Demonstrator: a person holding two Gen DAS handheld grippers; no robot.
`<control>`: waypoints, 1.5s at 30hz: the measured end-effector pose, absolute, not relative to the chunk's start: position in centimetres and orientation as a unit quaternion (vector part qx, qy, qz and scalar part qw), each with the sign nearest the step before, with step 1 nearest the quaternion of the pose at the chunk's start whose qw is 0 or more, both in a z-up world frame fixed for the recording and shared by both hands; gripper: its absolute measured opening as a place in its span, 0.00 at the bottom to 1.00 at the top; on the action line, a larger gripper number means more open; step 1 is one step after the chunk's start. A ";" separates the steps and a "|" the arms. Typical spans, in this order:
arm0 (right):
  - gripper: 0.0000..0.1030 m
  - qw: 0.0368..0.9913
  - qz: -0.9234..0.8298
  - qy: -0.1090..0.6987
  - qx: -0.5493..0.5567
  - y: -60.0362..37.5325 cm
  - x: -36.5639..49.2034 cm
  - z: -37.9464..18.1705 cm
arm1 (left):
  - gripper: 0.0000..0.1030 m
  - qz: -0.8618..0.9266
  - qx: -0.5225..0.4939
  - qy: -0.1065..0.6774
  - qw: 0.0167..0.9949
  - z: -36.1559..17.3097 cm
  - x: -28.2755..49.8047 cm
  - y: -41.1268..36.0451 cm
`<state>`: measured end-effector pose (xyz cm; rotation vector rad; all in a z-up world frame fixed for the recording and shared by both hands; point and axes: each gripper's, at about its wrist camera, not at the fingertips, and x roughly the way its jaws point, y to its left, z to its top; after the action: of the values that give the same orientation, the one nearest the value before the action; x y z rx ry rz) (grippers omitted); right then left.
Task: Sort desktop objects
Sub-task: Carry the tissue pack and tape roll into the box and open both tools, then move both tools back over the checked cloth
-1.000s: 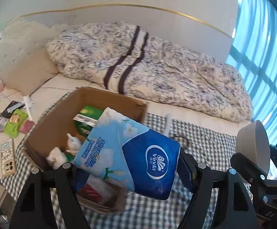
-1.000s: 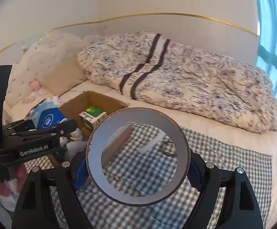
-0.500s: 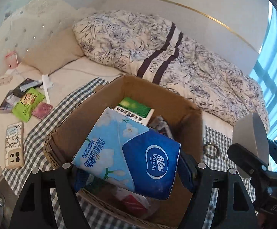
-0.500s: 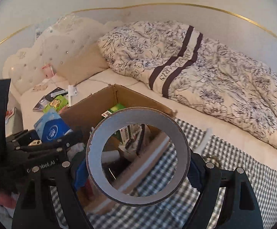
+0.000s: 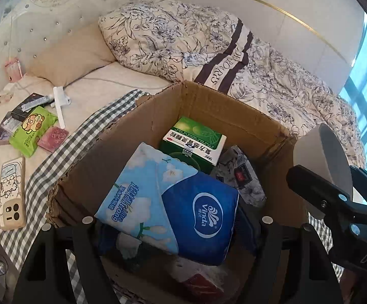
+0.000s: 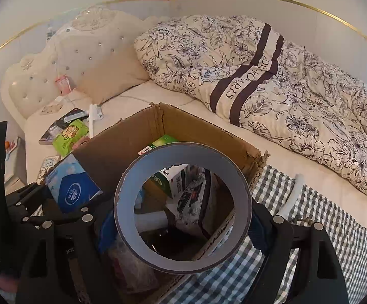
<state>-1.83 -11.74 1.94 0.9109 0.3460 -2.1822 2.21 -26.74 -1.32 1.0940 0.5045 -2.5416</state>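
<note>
My left gripper (image 5: 175, 220) is shut on a blue Vinda tissue pack (image 5: 173, 202), held over the open cardboard box (image 5: 224, 109). The same pack (image 6: 72, 187) and left gripper (image 6: 56, 217) show at the left of the right wrist view. My right gripper (image 6: 183, 215) is shut on a grey tape roll (image 6: 183, 149), held upright above the box's (image 6: 132, 136) near right side; the roll (image 5: 320, 157) appears edge-on in the left wrist view. Inside the box lie a green medicine carton (image 5: 196, 139) and a floral pouch (image 5: 239, 174).
The box rests on a grey checked cloth (image 5: 64, 152) on a bed. Left of it lie a phone (image 5: 12, 192), a green wipes pack (image 5: 31, 129), a pink item (image 5: 53, 136) and a dark booklet (image 5: 18, 111). A floral duvet (image 6: 284, 76) fills the back; a white strip (image 6: 289, 197) lies on the cloth.
Both grippers have moved forward and down toward the box, which now fills the middle of both views. The tissue pack and the tape roll stay gripped.
</note>
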 end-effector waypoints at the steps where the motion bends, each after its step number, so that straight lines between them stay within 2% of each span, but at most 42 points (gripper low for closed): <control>1: 0.81 0.367 -0.851 0.131 0.353 -11.6 -1.9 2.0 | 0.78 -0.891 0.383 0.180 0.165 -1.3 2.2 -26.9; 2: 0.81 0.366 -0.853 0.124 0.350 -11.5 -2.0 2.1 | 0.83 -0.891 0.383 0.183 0.165 -1.3 2.1 -26.9; 4: 0.93 0.359 -0.860 0.109 0.347 -11.0 -2.3 2.5 | 0.90 -0.891 0.381 0.184 0.167 -1.1 2.1 -26.9; 5: 0.94 0.356 -0.862 0.103 0.346 -10.7 -2.5 2.7 | 0.93 -0.891 0.381 0.180 0.171 -0.9 2.0 -26.8; 24: 0.94 0.352 -0.871 0.065 0.337 -4.1 -1.9 5.1 | 0.93 -0.901 0.366 0.136 0.189 3.3 3.0 -22.1; 45: 0.94 0.289 -0.894 0.034 0.341 9.4 -2.7 5.5 | 0.93 -0.916 0.370 0.079 0.131 5.2 0.8 -9.1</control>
<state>-2.68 9.41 5.50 0.9090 0.0901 -2.3862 0.76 -9.06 5.22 1.0754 0.2304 -2.6604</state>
